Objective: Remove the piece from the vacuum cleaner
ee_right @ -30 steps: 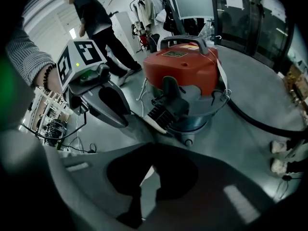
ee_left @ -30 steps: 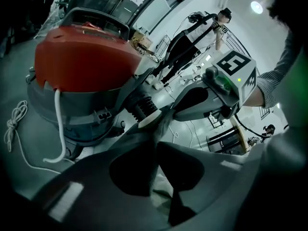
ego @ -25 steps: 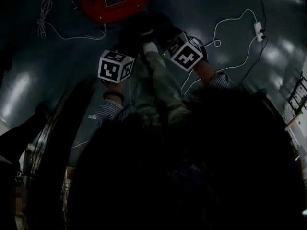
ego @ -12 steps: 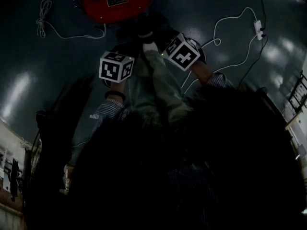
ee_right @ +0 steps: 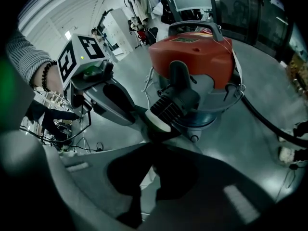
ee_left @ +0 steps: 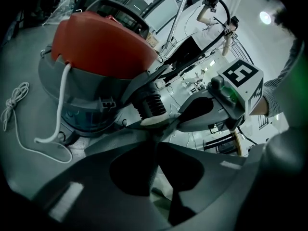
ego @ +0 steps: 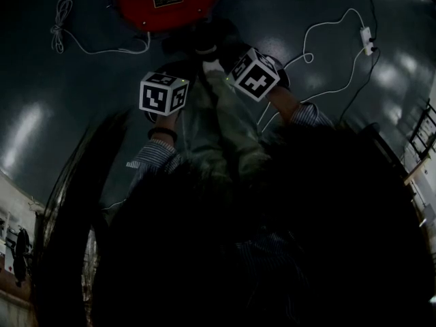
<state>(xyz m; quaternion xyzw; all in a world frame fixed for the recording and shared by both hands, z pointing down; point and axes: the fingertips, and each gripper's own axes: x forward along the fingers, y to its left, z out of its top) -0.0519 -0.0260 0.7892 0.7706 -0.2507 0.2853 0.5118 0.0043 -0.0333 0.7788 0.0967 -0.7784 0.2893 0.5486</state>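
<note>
Vacuum cleaner (ego: 163,2), red lid over grey body, was seen upright at the top of the head view. The piece (ee_left: 150,107), black and ribbed with a pale collar, was seated in the inlet on the front of the grey body, below the red lid, not yet pulled off.

Left gripper (ee_left: 155,131): fingers were closed onto the pale collar end of the piece. Right gripper (ee_right: 153,134): fingers were clamped on the same collar end from the opposite side. The two grippers were met tip to tip at the piece. Each marker cube (ego: 163,92) (ego: 253,73) was seen just below the vacuum cleaner, side by side.

A white cord (ee_left: 58,105) was hung down the grey body. A coiled cord (ego: 63,20) was laid left of the vacuum cleaner, and a white cable (ego: 327,33) was trailed well apart at right. A black hose (ee_right: 272,121) was run off from the body.
</note>
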